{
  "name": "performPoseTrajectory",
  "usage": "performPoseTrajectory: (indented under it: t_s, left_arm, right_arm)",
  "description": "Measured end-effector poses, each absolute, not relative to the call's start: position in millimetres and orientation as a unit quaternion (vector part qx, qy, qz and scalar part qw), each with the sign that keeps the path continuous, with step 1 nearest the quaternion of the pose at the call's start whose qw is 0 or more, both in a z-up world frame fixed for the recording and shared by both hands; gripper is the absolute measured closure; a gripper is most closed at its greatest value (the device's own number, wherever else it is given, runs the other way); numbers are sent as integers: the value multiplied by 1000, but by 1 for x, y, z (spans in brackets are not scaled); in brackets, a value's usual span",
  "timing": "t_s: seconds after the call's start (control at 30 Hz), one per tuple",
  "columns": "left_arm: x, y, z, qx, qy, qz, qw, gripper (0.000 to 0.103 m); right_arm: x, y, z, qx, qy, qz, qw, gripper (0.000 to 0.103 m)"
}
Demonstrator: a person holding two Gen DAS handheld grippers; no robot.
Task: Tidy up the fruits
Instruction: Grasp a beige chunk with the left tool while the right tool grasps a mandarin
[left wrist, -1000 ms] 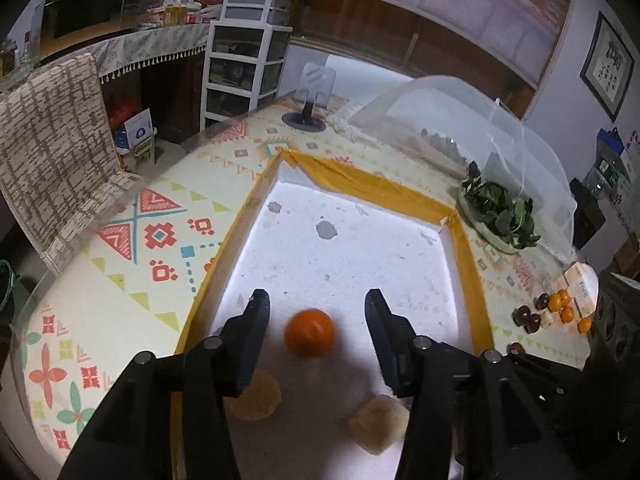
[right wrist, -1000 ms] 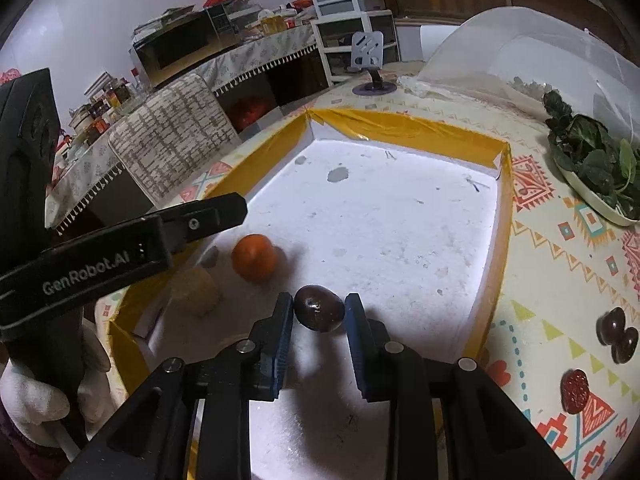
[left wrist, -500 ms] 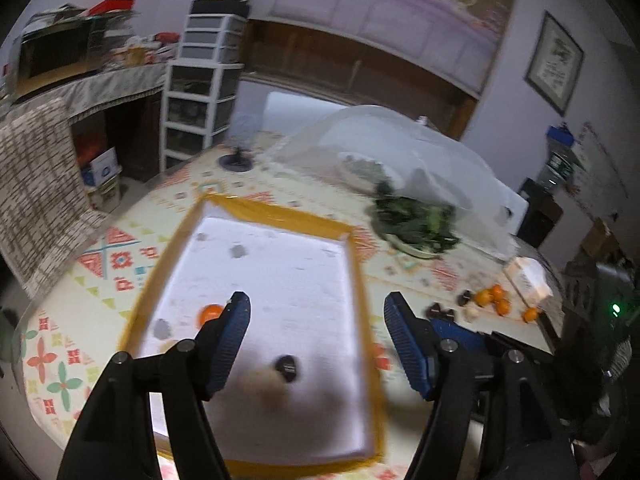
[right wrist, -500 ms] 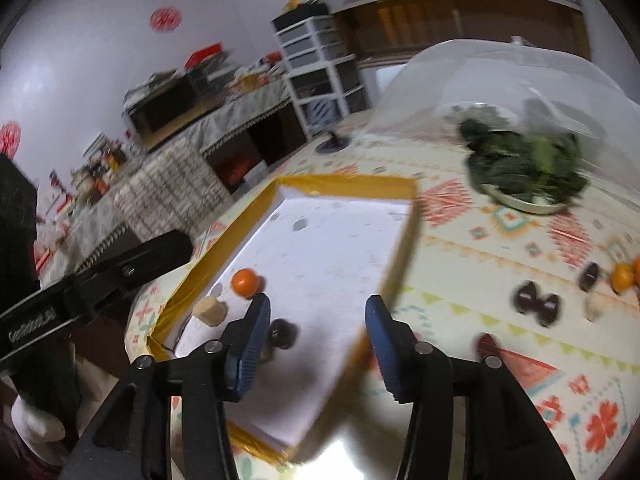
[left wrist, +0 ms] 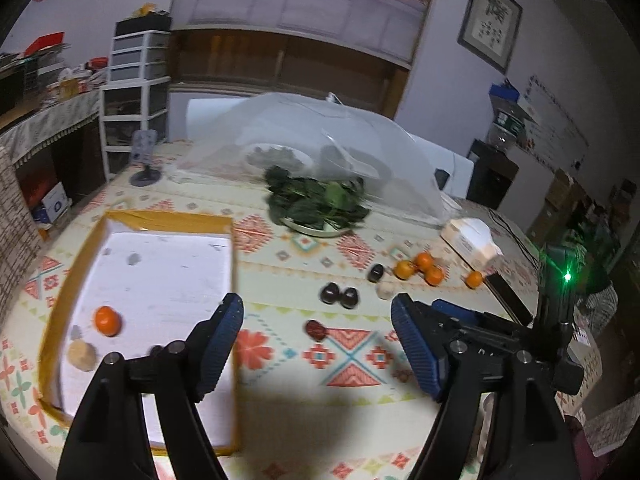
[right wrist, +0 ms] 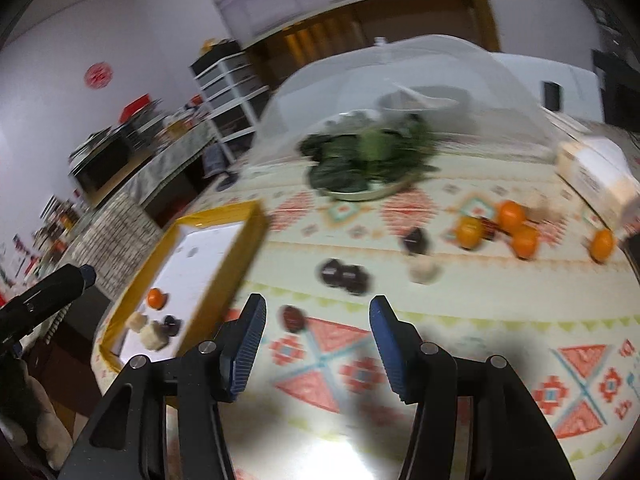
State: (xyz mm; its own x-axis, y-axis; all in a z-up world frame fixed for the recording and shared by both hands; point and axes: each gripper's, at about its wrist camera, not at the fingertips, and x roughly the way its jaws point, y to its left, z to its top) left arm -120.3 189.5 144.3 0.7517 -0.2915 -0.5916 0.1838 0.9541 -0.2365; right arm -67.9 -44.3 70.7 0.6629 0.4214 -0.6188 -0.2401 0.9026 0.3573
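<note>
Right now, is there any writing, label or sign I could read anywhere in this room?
None reads clearly.
Red round sign on the wall: blurred.
White carton on the table: print too small.
Framed picture: marks illegible.
Whiteboard: writing too small.

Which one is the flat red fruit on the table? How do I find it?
Start at the yellow-edged tray and look just right of it, on the patterned tablecloth. There lies the flat red fruit, alone. The two dark fruits beyond it are round, nearly black and paired; the oranges are farther right.
</note>
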Motion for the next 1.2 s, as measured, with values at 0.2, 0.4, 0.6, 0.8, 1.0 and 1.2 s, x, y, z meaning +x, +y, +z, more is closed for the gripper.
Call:
performPoseTrajectory:
  t_s: [0.2, 0.4, 0.6, 0.8, 1.0, 1.2]
  left_arm:
    - [-108, 153, 131, -68, 349, -142, 924, 27]
    - [-96, 139, 118, -64, 365, -143, 918, 27]
    - [-84, 146, 109, -74, 373, -131, 915, 27]
    - [-62, 159, 102, -94, 388, -126, 908, 27]
    - [-40, 163, 97, -113, 396, -133, 901, 27]
    - [-29, 142, 86, -94, 403, -169, 894, 27]
  right_arm:
    - [-63, -102, 59, 143, 372, 141, 906, 45]
    - [-51, -144, 45, 161, 379, 108, 905, 44]
    - [-37, -170, 43, 171, 378, 83, 906, 44]
    - [-17, -187, 52, 185, 368, 70, 908, 44]
    - [15, -182, 39, 200, 389, 75, 896, 44]
    - [34, -170, 12, 171, 413, 53, 893, 44]
